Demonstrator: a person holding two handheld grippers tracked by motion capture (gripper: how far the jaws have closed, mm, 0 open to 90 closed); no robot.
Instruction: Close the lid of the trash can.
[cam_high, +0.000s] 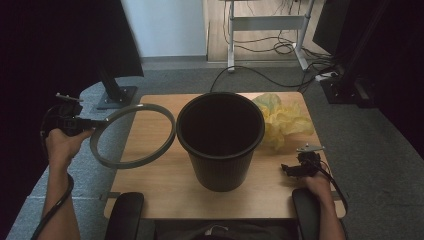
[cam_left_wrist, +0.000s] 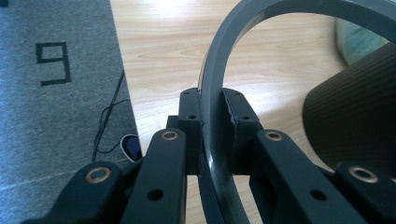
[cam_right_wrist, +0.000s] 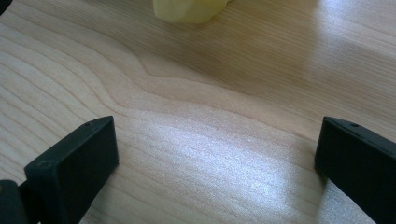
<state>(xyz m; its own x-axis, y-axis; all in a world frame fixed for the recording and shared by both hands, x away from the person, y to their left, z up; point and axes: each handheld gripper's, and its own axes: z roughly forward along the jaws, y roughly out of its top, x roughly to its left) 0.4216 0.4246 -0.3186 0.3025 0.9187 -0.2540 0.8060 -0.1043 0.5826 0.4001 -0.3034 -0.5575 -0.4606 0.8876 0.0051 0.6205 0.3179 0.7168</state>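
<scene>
A black ribbed waste bin stands upright in the middle of the wooden table, and its side shows as the bin in the left gripper view. Left of it, a grey ring hangs tilted above the table. My left gripper is shut on the ring's left edge; the ring runs up between the gripper's two pads. A crumpled yellow bag lies behind the bin on the right; the bag also shows at the top of the right gripper view. My right gripper rests low at the table's right front, open over bare wood.
A monitor stand sits off the table's back left corner. Grey carpet with a dark mark and a thin cable lies beside the table's left edge. A white desk frame and cables stand at the back.
</scene>
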